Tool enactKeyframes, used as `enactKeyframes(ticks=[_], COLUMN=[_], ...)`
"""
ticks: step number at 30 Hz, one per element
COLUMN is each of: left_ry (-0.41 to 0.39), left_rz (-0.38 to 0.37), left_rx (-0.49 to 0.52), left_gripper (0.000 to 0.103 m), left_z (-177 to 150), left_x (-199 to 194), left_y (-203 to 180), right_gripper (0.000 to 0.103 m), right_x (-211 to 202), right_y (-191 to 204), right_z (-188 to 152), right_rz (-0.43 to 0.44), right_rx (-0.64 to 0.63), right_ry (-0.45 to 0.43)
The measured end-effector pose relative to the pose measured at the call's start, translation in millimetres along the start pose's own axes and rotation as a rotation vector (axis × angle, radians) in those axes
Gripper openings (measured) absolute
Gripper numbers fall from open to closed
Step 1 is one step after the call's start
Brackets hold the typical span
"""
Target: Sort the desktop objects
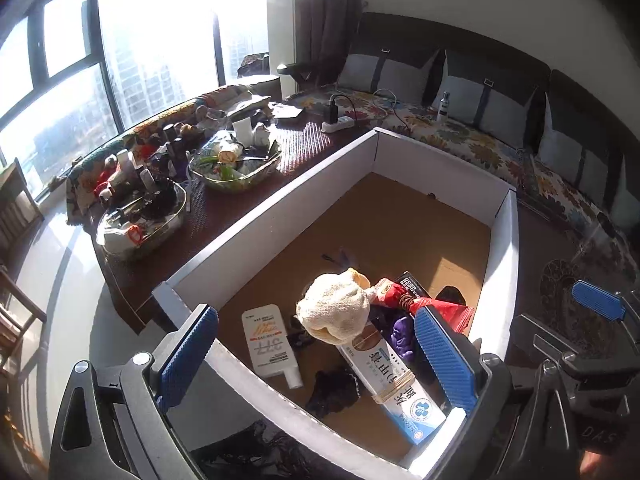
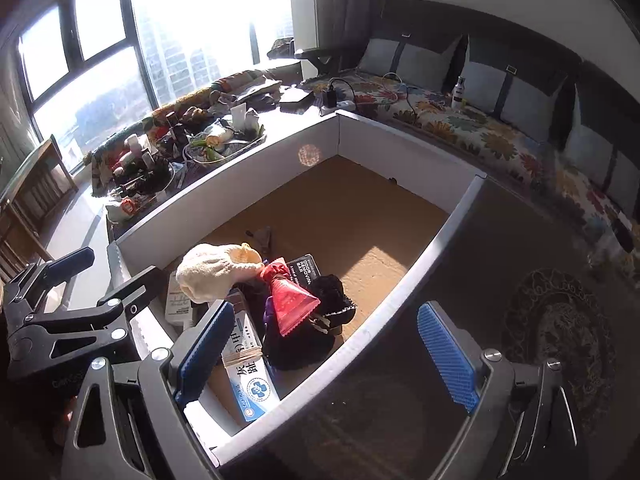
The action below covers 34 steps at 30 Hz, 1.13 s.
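Both grippers are held above the near end of a white-walled box (image 1: 276, 204). The left gripper (image 1: 316, 356) is spread wide, with nothing between its blue pads. The right gripper (image 2: 328, 356) is likewise spread wide and empty, straddling the box's right wall. Inside the box, a cream sock (image 1: 334, 312), a red packet (image 2: 290, 304), a toothpaste carton (image 1: 394, 380), a white tube (image 1: 270, 344) and dark cloth (image 2: 304, 340) are piled near the front. Two glass trays (image 1: 236, 164) of clutter are seen on the table (image 1: 304, 140) beyond.

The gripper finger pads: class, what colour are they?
Blue, with a ribbed texture; the pads show best in the left wrist view.
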<state>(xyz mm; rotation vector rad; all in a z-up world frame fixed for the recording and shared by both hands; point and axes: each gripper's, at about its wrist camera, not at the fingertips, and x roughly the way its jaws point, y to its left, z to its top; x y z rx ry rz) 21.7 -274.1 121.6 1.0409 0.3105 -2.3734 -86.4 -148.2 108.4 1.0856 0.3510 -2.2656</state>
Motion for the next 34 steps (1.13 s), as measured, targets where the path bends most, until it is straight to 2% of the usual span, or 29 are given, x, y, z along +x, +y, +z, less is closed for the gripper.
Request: enactKeyframes(ticks=[3, 6, 12, 18, 25, 30, 34], left_ry=[0.010, -0.014, -0.022, -0.013, -0.048, -0.008, -0.038], left_rz=[-0.002, 0.046, 0.069, 0.053, 0.082, 0.028, 0.043], left_rx=[0.001, -0.005, -0.017, -0.047, -0.024, -0.049, -0.073], left_gripper=[0.100, 0.100, 0.100, 0.100, 0.100, 0.101, 0.101], left_z=[0.6, -0.5, -1.7, 1.4, 3.4, 1.6, -1.8], left_x=[-0.1, -3.4, -6.0, -5.0, -9.5, -3.1, -7.5], left_y=[2.7, 6.4, 14.5, 23.8, 21.8, 23.7, 24.3], right_gripper=[0.093, 0.093, 0.093, 0.093, 0.094, 0.094, 0.093], right_x=[1.4, 2.9, 9.9, 11.6, 7.7, 8.0, 8.2], right_y=[4.7, 8.1, 17.8, 25.8, 27.3, 25.7, 18.8], right_z=[-1.3, -1.5, -1.3, 2.9, 8.9, 7.3, 5.6], right_rz=[-0.005, -0.001, -0.020, -0.050, -0.051, -0.055, -0.051], right_rx=[-0.016, -0.017, -0.032, -0.046, -0.047, -0.050, -0.029], right_ry=[0.007, 0.011, 0.044, 0.064, 0.053, 0.055, 0.055])
